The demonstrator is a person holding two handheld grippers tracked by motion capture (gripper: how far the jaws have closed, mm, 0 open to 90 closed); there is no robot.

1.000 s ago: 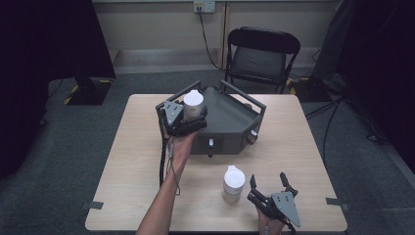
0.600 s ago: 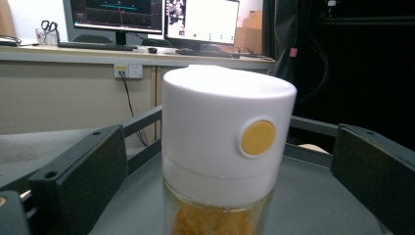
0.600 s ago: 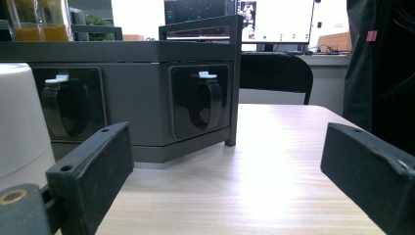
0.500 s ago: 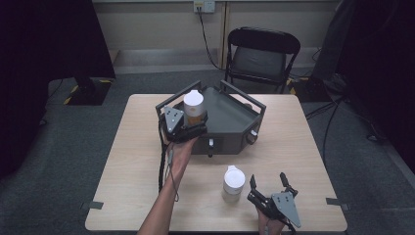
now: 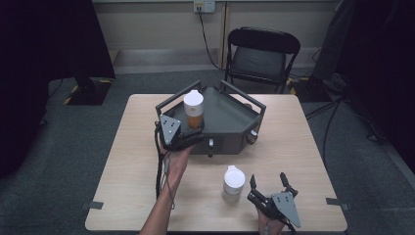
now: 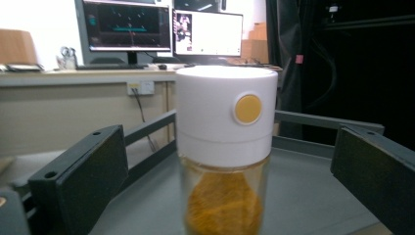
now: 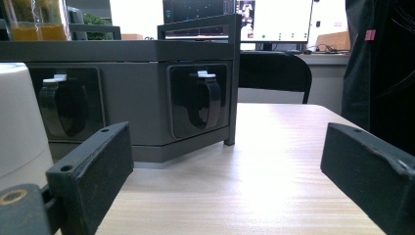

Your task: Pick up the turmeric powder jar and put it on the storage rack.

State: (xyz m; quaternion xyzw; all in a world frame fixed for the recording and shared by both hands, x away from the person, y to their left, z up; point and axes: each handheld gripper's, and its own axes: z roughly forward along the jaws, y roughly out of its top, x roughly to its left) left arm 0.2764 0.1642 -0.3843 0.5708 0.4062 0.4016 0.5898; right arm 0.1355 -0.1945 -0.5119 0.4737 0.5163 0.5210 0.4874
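A jar (image 5: 193,110) with a white lid and orange contents stands upright on the flat top of a dark grey railed box (image 5: 230,122). My left gripper (image 5: 188,139) sits at the box's near left edge, just short of the jar. In the left gripper view the jar (image 6: 225,147) stands between the jaws with a gap on each side, so my left gripper (image 6: 230,152) is open. A second white-lidded jar (image 5: 233,182) stands on the table (image 5: 127,161) in front of the box. My right gripper (image 5: 268,180) rests open to its right, nothing between its fingers.
A black folding chair (image 5: 263,54) stands behind the table. In the right gripper view, the box's front (image 7: 147,98) has two black latches and the white jar (image 7: 19,132) is at the left. Dark curtains flank the room, and cables run on the floor at right.
My left gripper has drawn back toward the person and slightly down, away from the orange-filled jar, which stays standing on the box. The right gripper and the second jar have not moved.
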